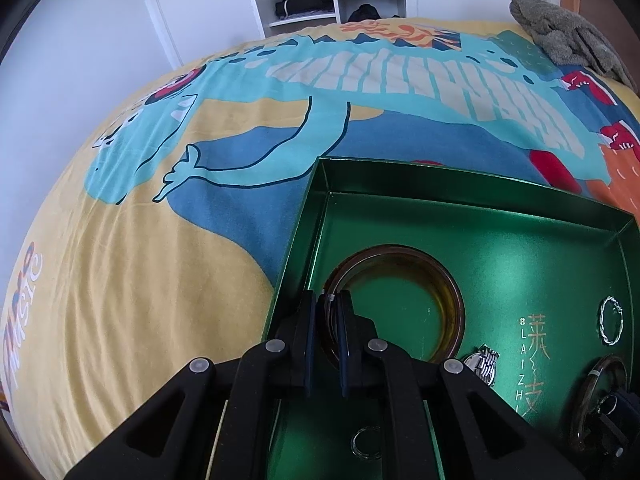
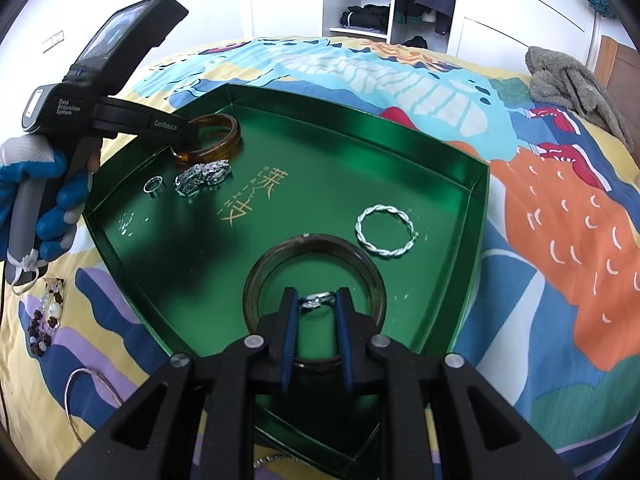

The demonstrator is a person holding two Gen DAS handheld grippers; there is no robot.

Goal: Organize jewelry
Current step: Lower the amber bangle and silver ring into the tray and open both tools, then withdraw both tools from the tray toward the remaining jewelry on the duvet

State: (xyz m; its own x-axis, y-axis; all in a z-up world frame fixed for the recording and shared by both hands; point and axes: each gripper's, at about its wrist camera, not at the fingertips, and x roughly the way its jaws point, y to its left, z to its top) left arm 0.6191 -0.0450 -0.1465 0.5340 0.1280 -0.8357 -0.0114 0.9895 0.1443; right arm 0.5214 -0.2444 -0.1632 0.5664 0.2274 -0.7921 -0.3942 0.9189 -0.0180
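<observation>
A green tray point(image 2: 360, 152) lies on the bed, also in the left wrist view point(image 1: 500, 216). My left gripper point(image 1: 329, 300) is shut on the rim of an amber bangle point(image 1: 448, 292), which rests in the tray's far left corner point(image 2: 224, 136). My right gripper point(image 2: 316, 300) is shut on a small silver ring point(image 2: 318, 300), held above a dark bangle point(image 2: 360, 256). In the tray lie a twisted silver bracelet point(image 2: 386, 236), a silver watch point(image 2: 202, 174) and a silver ring point(image 2: 154, 185).
A bead bracelet point(image 2: 46, 320) and a thin silver hoop point(image 2: 92, 396) lie on the bedspread left of the tray. A grey towel point(image 2: 572, 88) lies at the bed's far right. Wardrobe shelves stand behind the bed.
</observation>
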